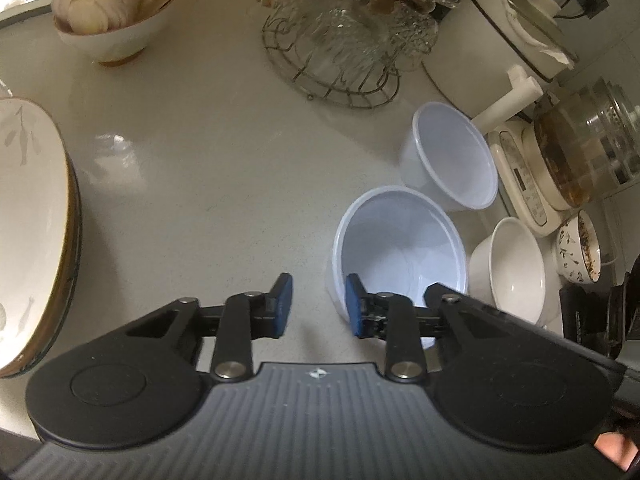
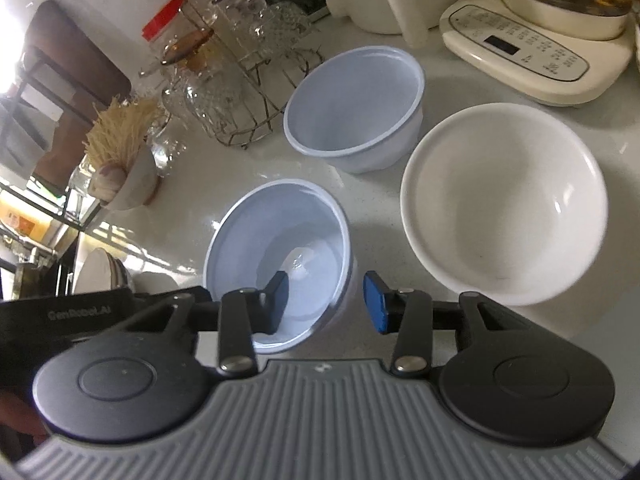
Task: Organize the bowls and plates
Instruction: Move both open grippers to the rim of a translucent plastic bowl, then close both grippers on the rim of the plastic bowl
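Observation:
Two pale blue plastic bowls stand on the light counter: a near bowl [image 1: 400,252] [image 2: 280,256] and a far bowl [image 1: 448,156] [image 2: 356,108]. A white ceramic bowl [image 1: 512,268] [image 2: 504,204] stands beside them. My left gripper [image 1: 318,306] is open, its right finger inside the near bowl's rim and its left finger outside. My right gripper [image 2: 326,304] is open and straddles the same bowl's right rim. A stack of white plates [image 1: 28,220] [image 2: 100,272] lies at the left.
A wire rack of glassware [image 1: 340,40] [image 2: 236,92], a small bowl with garlic [image 1: 104,20] [image 2: 120,180], a white appliance [image 1: 516,52], a kettle base with a glass pot [image 1: 560,160] [image 2: 532,40] and a patterned bowl [image 1: 580,248] crowd the counter's back and right.

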The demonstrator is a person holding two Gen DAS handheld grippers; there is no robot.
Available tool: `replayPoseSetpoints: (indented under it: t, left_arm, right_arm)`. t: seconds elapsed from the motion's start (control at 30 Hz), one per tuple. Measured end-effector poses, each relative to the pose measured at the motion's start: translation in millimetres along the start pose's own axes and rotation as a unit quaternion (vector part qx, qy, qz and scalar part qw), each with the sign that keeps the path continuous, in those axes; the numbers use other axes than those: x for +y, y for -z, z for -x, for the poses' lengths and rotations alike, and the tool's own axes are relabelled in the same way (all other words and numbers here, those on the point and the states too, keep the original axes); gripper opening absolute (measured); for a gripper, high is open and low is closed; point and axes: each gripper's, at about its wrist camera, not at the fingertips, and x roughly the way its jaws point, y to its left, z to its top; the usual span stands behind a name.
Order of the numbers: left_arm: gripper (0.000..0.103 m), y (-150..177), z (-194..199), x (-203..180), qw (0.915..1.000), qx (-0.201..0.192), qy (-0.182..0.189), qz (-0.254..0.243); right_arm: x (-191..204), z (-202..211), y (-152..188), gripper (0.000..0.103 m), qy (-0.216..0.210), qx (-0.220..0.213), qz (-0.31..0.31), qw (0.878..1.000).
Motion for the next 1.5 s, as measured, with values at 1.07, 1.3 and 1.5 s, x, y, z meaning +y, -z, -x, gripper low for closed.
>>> replayPoseSetpoints:
  t: [1.07, 1.3, 1.5]
  left_arm:
    - [0.007, -5, 29, 1, 0.9984, -0.045, -0.007, 0.033]
    - [0.007, 4, 54, 27, 0.9966, -0.059, -0.008, 0.057]
    - [0.007, 13, 69, 55, 0.9947, -0.063, -0.009, 0.081]
  right_arm:
    - [32, 13, -13, 0.017, -0.005, -0.006, 0.067, 0.998]
    - [55, 9, -3, 0.017, -0.023, 0.002, 0.080, 0.997]
    - [79, -1, 7, 0.017, -0.025, 0.012, 0.088, 0.996]
